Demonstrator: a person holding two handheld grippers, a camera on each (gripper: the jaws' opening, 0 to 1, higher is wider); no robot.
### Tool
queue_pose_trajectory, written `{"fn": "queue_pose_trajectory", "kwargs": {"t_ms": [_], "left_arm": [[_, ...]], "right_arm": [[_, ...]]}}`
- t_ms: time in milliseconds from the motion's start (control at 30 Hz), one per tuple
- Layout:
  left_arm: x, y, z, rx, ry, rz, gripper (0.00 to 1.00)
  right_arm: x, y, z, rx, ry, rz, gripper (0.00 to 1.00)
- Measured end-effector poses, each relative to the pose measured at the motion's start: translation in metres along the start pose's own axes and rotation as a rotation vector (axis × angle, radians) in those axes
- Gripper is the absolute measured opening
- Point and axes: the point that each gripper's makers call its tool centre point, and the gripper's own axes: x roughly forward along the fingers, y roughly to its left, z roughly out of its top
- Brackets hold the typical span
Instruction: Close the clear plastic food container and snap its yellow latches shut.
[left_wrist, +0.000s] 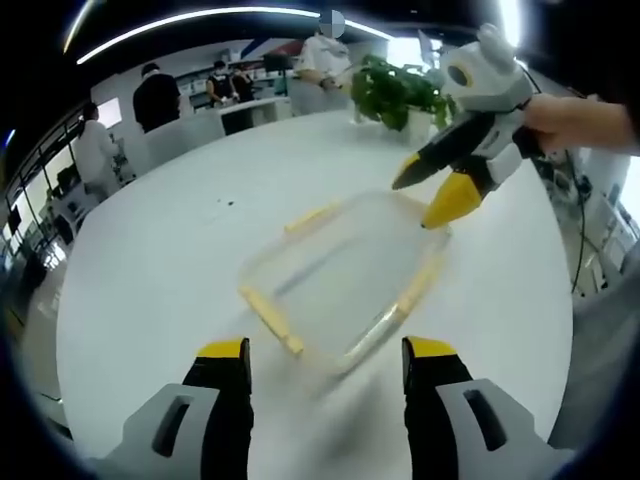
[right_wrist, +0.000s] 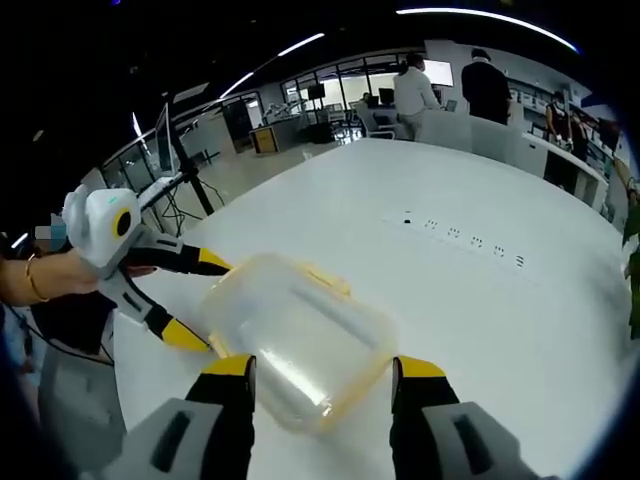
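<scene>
Both grippers, spread, flank the container.

Open-plan office, desks, monitor, glass partitions

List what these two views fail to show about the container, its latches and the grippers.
- Container, left gripper view: motion blur hides whether the lid is seated.
- Yellow latches: smeared in the left gripper view; snapped or loose cannot be told.
- Container's near edge, right gripper view: hidden partly behind the right gripper.
- Left gripper, right gripper view: contact with the container wall is unclear.
</scene>
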Motion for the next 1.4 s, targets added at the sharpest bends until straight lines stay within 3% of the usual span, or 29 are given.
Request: {"fn": "queue_pose_trajectory", "kwargs": {"t_ms": [267, 400, 533, 867, 1033, 1400], "left_arm": [[-0.019, -0.001, -0.001, -0.023, -0.024, 0.025, 0.59], [-0.032, 0.005, 0.006, -0.045, -0.079, 0.09, 0.58], [-0.045, 0.004, 0.01, -0.065, -0.116, 0.099, 0.59], [-0.085, -0.003, 0.015, -0.045, -0.166, 0.132, 0.6], [-0.105, -0.009, 0.013, -0.035, -0.184, 0.159, 0.61], [-0.136, -0.026, -0.008, -0.145, -0.258, 0.184, 0.64]], "right_arm": [[-0.014, 0.01, -0.007, 0.01, -0.032, -0.017, 0.55], [-0.022, 0.016, -0.012, 0.014, -0.043, -0.02, 0.55], [-0.03, 0.022, -0.015, 0.017, -0.049, -0.028, 0.56], [-0.054, 0.038, -0.026, 0.026, -0.087, -0.048, 0.56], [-0.066, 0.05, -0.033, 0.031, -0.112, -0.054, 0.56], [-0.093, 0.079, -0.056, 0.078, -0.157, -0.069, 0.63]]}}
